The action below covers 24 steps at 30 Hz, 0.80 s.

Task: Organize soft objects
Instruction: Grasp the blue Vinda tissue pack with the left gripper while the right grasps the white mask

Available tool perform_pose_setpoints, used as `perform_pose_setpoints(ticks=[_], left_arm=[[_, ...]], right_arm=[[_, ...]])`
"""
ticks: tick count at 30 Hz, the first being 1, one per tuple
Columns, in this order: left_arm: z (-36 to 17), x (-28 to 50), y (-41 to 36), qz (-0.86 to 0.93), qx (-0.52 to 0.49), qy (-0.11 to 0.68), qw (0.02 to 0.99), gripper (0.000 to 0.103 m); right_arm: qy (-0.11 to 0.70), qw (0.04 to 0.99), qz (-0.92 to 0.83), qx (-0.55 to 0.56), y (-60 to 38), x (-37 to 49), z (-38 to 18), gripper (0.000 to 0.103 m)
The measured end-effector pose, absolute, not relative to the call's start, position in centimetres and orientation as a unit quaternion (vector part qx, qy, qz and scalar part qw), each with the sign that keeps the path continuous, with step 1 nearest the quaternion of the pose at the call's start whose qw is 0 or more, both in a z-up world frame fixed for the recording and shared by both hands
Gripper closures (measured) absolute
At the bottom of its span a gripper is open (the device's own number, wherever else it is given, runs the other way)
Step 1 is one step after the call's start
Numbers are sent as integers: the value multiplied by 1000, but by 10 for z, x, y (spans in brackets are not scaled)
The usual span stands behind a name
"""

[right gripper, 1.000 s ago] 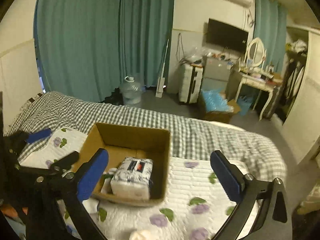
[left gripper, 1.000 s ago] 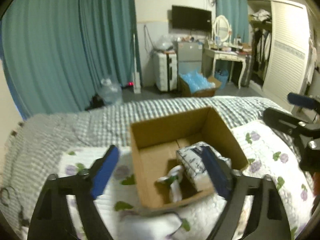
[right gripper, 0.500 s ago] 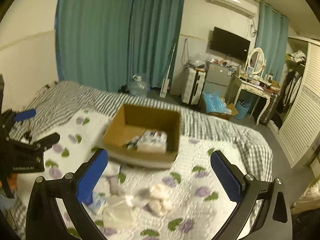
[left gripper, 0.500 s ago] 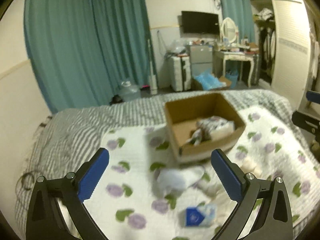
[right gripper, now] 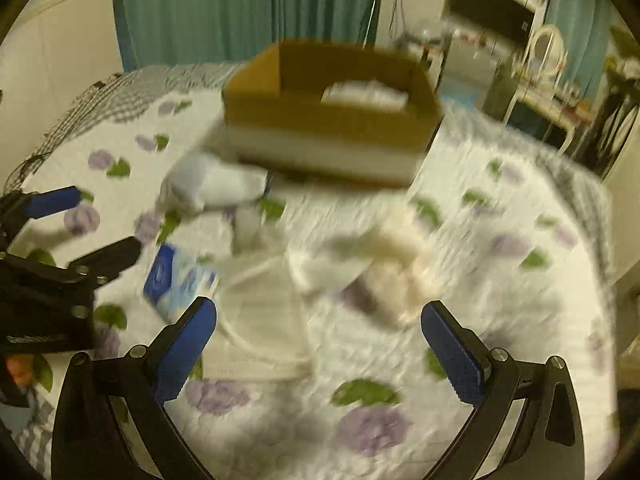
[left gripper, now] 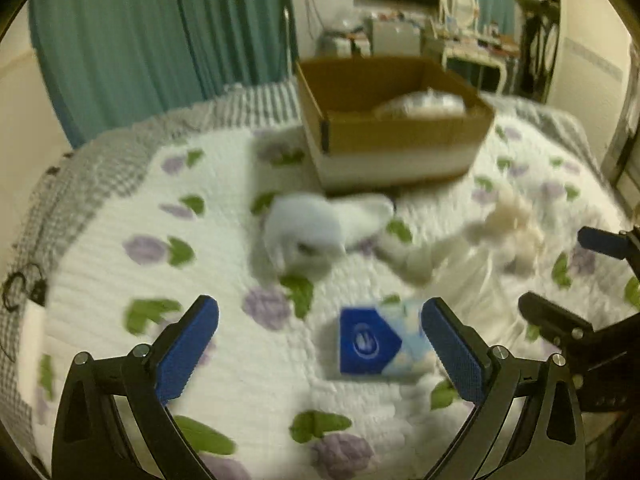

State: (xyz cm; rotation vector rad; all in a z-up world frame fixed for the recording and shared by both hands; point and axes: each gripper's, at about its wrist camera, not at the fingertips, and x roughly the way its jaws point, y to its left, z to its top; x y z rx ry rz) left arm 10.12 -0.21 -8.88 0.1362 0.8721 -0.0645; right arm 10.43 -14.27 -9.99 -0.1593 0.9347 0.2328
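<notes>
A cardboard box (left gripper: pixel 400 136) stands on the floral quilt with a white pack (left gripper: pixel 420 106) inside; it also shows in the right wrist view (right gripper: pixel 328 120). My left gripper (left gripper: pixel 320 344) is open and empty, low over a blue tissue pack (left gripper: pixel 372 344), which also shows in the right wrist view (right gripper: pixel 176 280). My right gripper (right gripper: pixel 320 344) is open and empty above a flat white mask bag (right gripper: pixel 260 320) and a cream plush bundle (right gripper: pixel 400 256). A pale blue-white soft item (left gripper: pixel 312 232) lies in front of the box. The frames are blurred.
The quilt (left gripper: pixel 120 248) lies over a checked bedspread (left gripper: pixel 80 168). Teal curtains (left gripper: pixel 160 40) hang behind. A dresser and mirror (left gripper: pixel 460 12) stand at the back right. The right gripper shows at the right edge of the left wrist view (left gripper: pixel 580 312).
Both grippers have pulled back from the box and dropped low toward the quilt. The loose soft items in front of the box have come close into view. Both stay open.
</notes>
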Motion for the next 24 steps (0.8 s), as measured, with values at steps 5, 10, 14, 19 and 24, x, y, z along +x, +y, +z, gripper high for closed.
perform_pose_setpoints(ticks=[5,10,14,19,24], left_arm=[[-114,105,-8,-50,73,450,889,0],[-134,113,-6,-77,39,487,869,0],[-142,116,-10,-88,35,490,867,0],[-146,119,-16,-116,21,491,863,4],[-152,119,-26,-147,31,498,854,30]], right_arm=[[470,873,98,-85,-144,107,-124,0],[477,872,95,-59,-155,112,-129,0],[476,874,90,-32,-163,113,-129,0],[477,874,85,-28,-163,114,-130,4],[471,877,84,-39,-159,112,-128,4]])
